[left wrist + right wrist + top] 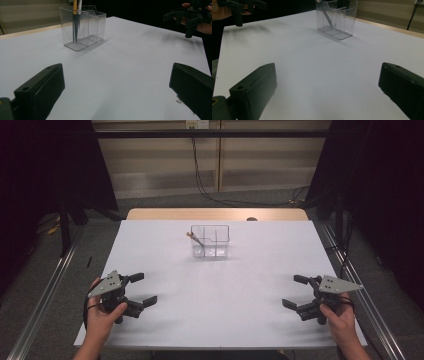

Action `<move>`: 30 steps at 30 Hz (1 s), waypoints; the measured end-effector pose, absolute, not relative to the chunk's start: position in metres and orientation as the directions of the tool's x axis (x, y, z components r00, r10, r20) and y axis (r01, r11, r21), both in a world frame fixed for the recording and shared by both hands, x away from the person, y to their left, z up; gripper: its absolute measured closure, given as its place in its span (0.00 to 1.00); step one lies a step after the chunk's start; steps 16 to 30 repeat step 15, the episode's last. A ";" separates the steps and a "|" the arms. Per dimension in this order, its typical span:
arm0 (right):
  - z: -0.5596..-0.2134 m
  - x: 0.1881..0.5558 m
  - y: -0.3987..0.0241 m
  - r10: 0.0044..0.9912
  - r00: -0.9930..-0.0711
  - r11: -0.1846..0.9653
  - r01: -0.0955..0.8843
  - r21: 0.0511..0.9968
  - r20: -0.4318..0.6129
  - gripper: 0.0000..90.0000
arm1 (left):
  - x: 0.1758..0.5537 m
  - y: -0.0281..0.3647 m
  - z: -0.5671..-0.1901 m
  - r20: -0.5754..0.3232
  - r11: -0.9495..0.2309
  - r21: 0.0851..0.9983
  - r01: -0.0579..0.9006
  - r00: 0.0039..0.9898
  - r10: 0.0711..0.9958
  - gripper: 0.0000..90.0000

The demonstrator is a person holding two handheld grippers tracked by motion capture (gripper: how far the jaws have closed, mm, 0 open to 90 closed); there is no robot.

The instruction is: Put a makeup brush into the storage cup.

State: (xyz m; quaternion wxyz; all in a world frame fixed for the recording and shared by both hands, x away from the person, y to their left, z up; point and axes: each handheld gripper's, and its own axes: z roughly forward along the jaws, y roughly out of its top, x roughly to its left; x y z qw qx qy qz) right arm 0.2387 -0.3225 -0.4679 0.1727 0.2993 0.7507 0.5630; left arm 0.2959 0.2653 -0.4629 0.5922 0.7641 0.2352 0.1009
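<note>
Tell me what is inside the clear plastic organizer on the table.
The clear organizer holds pens leaning in its left end compartment; the left gripper view shows two, one orange-yellow, one white. The other compartments look empty. The pens' tops are cut off there, and their tips are blurred.

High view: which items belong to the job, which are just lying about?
Job:
- clear organizer, mid-table, divided into compartments
- pencil leaning in its left compartment
- left gripper, open, apart from the organizer
- right gripper, open, also apart

Lying about:
- cables on the floor behind the table
- small dark object at the table's far edge, too small to identify
</note>
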 end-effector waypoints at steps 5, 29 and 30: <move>-0.468 0.239 -0.323 0.645 -0.761 0.185 0.253 0.949 0.077 0.02 | 0.296 0.266 -0.463 -0.125 -0.184 0.953 0.239 0.869 0.480 0.00; -0.468 0.239 -0.323 0.646 -0.759 0.187 0.256 0.948 0.078 0.02 | 0.296 0.266 -0.464 -0.125 -0.190 0.951 0.243 0.868 0.480 0.00; -0.468 0.239 -0.323 0.646 -0.759 0.187 0.256 0.948 0.078 0.02 | 0.296 0.266 -0.464 -0.125 -0.190 0.951 0.243 0.868 0.480 0.00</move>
